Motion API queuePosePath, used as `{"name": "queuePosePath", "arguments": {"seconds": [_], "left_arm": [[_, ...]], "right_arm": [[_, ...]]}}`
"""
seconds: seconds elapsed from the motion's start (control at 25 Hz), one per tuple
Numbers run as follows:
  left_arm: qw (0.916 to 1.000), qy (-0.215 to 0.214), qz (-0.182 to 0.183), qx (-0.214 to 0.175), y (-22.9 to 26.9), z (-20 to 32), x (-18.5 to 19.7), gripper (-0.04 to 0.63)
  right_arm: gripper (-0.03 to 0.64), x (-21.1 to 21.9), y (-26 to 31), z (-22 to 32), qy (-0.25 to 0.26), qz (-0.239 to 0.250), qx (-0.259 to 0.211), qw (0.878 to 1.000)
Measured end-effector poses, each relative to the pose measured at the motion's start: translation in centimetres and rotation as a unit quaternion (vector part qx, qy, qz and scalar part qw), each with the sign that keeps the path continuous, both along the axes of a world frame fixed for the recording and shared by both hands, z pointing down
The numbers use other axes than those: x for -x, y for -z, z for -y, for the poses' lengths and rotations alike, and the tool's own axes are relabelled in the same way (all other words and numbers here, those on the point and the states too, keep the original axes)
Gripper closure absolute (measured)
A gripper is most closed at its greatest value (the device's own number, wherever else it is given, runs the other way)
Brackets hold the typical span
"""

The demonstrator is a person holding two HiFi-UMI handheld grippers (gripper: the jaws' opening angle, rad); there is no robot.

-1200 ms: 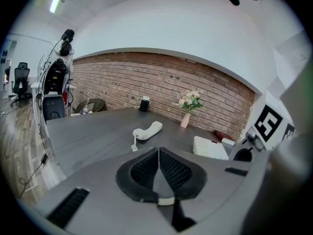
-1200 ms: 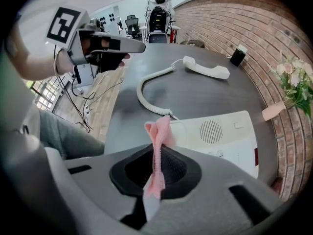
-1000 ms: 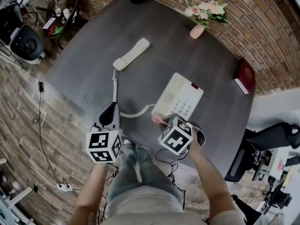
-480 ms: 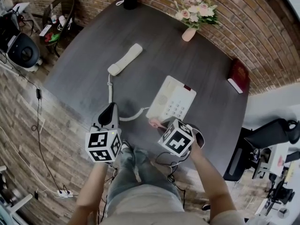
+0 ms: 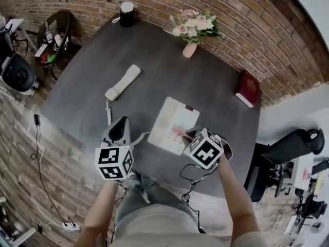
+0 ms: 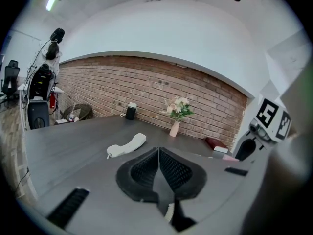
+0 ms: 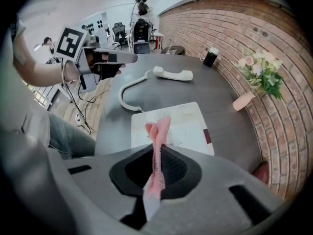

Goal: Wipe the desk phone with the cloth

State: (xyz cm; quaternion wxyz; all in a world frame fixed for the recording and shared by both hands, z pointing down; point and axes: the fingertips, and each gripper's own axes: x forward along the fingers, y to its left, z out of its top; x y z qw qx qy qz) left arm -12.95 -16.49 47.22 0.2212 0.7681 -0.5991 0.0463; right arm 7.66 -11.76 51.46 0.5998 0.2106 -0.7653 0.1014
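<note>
Two grippers, both with jaws together. Right gripper [image 5: 185,135]: pinches a pink cloth [image 7: 158,129] between closed jaws, folded end sticking out past the tips; hangs over the near right part of the desk phone [image 5: 168,123], contact with it unclear. Left gripper [image 6: 159,154]: jaws pressed together, nothing between; sits low at the worktop [image 5: 221,81] edge, just left of the phone, beside the coiled cord [image 5: 108,112]. Handset [image 5: 123,82] off the cradle, lying flat, well apart from the phone toward the far left. Farther back: flower vase [image 5: 189,49], dark cylinder [image 5: 126,14] by the brick wall [image 5: 267,30], red book [image 5: 247,88] at right.
</note>
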Motion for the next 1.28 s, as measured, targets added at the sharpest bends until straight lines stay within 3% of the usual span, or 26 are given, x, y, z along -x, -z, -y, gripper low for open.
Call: {"name": "queuePosePath", "arguments": {"seconds": [0.48,1.28], "left_arm": [[1.0000,-0.007,0.006,0.003,0.3,3.6,-2.8,0.586],[0.9997,0.007,0.014,0.021,-1.3,6.1,-3.0,0.586]], "right_arm": [[0.597,-4.2,1.3,6.4,0.000,-0.030,-0.041,0.999],[0.597,-4.7,-1.0,10.6,0.058,-0.067,-0.050,0.995]]}}
